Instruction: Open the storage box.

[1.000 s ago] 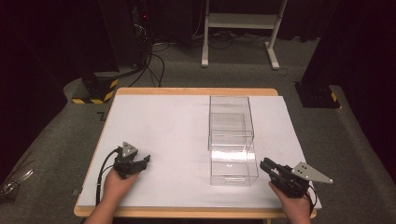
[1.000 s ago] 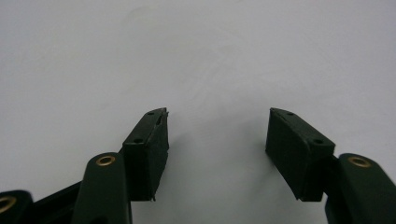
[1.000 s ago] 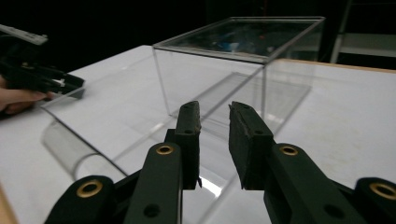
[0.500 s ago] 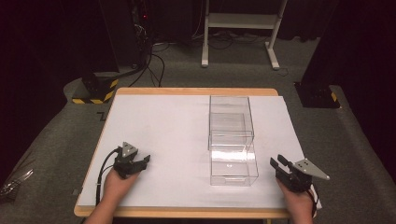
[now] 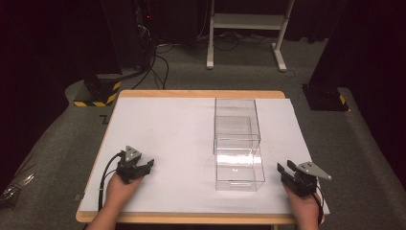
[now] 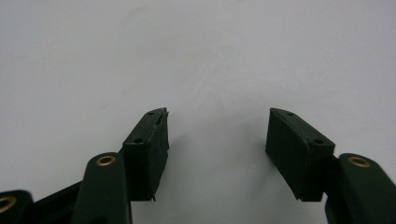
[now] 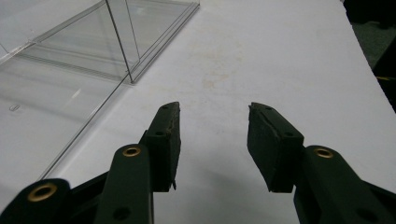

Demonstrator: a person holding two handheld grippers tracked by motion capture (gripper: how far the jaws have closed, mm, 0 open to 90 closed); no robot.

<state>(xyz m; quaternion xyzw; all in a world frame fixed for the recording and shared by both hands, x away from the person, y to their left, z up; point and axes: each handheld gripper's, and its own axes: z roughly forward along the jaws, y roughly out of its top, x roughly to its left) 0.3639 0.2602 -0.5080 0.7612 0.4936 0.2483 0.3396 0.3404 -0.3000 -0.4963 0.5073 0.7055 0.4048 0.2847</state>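
Two grippers rest low in the high view: the left gripper (image 5: 143,167) at lower left, the right gripper (image 5: 287,170) at lower right, just beside the clear plastic box (image 5: 238,146) at centre.

Left gripper view: jaws spread, nothing between them, over the white table (image 6: 196,56).

Right gripper view: jaws have just been opening, empty; the box (image 7: 93,42) sits upper left. Judged risk: a careless sideways reach could shove the light box instead of grasping its thin wall.

Glossy clear plastic box (image 5: 238,143), matt white table sheet (image 5: 167,129), wooden rim (image 5: 191,94).
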